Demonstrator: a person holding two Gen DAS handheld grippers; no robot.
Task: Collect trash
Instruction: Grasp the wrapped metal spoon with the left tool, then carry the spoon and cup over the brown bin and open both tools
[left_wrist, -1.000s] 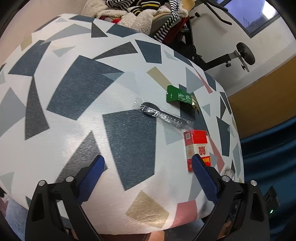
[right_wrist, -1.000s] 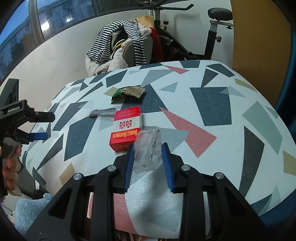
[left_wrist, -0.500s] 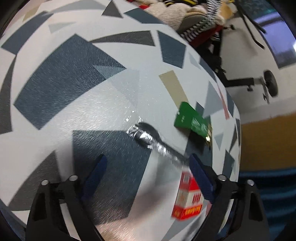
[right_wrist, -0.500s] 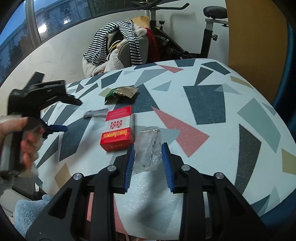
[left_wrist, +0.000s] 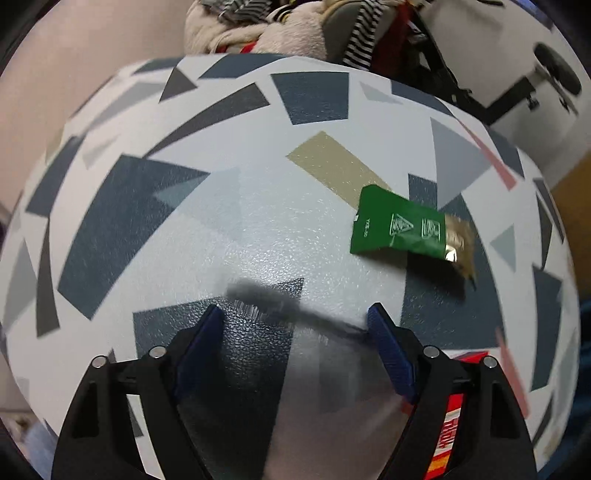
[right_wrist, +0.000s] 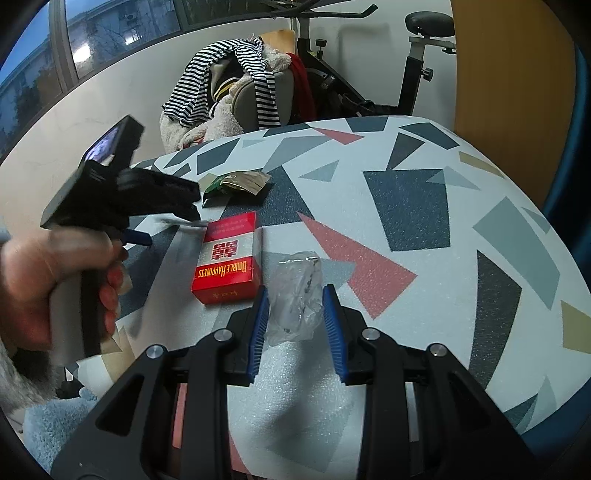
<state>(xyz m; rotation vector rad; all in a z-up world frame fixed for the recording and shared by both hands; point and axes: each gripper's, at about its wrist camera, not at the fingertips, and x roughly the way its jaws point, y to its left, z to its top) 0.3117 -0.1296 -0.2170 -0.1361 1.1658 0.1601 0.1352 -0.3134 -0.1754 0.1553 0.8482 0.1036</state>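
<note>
The left tongs (left_wrist: 295, 321) are spread wide, straddling a thin dark wrapped utensil (left_wrist: 280, 306) that lies flat and blurred on the surface (left_wrist: 236, 229). It sits low and slick, so the pads could slide over it or nip only the film, and the far tip may catch the red cigarette box (right_wrist: 227, 258) just beside it. The right tongs (right_wrist: 293, 317) stand parted around a crumpled clear plastic wrapper (right_wrist: 297, 291) near the surface's near edge, seemingly not squeezing it; so light a scrap could spring out or be nudged off that edge. By count: one utensil, one red box, one clear wrapper, one green and gold packet (left_wrist: 402, 230) farther toward the far edge.
</note>
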